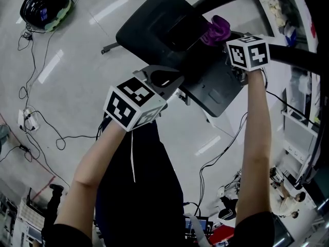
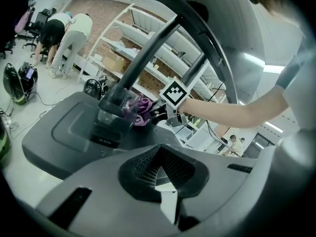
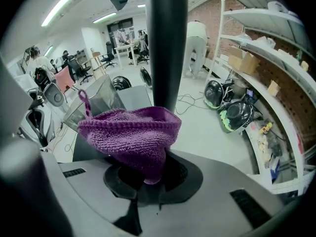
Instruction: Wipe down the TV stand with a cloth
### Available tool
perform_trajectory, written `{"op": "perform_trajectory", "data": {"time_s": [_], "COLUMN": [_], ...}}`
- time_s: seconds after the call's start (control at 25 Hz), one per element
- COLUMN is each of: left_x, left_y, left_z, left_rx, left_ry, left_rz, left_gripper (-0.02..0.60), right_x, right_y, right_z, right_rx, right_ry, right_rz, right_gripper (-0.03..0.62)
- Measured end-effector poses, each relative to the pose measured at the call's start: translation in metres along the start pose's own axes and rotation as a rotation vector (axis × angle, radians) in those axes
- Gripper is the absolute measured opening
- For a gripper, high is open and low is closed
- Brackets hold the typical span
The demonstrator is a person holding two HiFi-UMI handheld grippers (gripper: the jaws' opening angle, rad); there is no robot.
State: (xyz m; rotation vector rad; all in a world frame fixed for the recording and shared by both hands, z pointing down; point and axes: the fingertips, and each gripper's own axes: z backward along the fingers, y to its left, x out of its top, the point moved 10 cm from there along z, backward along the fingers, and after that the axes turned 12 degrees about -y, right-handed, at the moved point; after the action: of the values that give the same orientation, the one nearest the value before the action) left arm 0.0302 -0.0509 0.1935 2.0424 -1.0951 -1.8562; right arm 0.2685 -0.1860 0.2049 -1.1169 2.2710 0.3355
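Note:
The TV stand's dark grey base (image 1: pixel 154 30) lies on the floor below me, and its black pole (image 3: pixel 167 43) rises just beyond the right gripper. My right gripper (image 3: pixel 143 174) is shut on a purple knitted cloth (image 3: pixel 131 137), held by the foot of the pole over the base (image 3: pixel 133 95). In the head view the cloth (image 1: pixel 218 31) shows just past the right gripper (image 1: pixel 229 42). My left gripper (image 2: pixel 160 177) is shut with nothing in it and hovers over the near edge of the base (image 2: pixel 54 137), apart from the cloth (image 2: pixel 140 107).
A black and green helmet (image 1: pixel 45 6) and loose cables (image 1: pixel 36 122) lie on the floor to the left. White shelving (image 3: pixel 276 43) with boxes lines the brick wall. More helmets (image 3: pixel 237 115) sit beneath it. People (image 2: pixel 64 33) stand farther off.

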Motion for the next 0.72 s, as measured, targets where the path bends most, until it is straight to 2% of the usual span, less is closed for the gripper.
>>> {"op": "perform_trajectory", "data": {"time_s": [0.4,0.56,0.72], "left_x": [-0.009,-0.014,-0.015], "left_y": [-0.016,-0.028,-0.037], "left_z": [-0.007,-0.013,-0.022], "left_rx": [-0.006,-0.017,-0.031], "left_ry": [0.015,0.022,0.027], "left_rz": [-0.016,-0.022,-0.027], "left_gripper": [0.006,0.006,0.006], "right_x": [-0.033,-0.044,-0.057], "right_y": [-0.004,0.002,0.000], "right_z": [0.020,0.033,0.044], "right_rx": [-0.058,-0.114,-0.130], "right_ry": [-0.039,-0.018,-0.017], "right_rz": [-0.023,-0.014,-0.035], "right_gripper": [0.072,0.072,0.072]}}
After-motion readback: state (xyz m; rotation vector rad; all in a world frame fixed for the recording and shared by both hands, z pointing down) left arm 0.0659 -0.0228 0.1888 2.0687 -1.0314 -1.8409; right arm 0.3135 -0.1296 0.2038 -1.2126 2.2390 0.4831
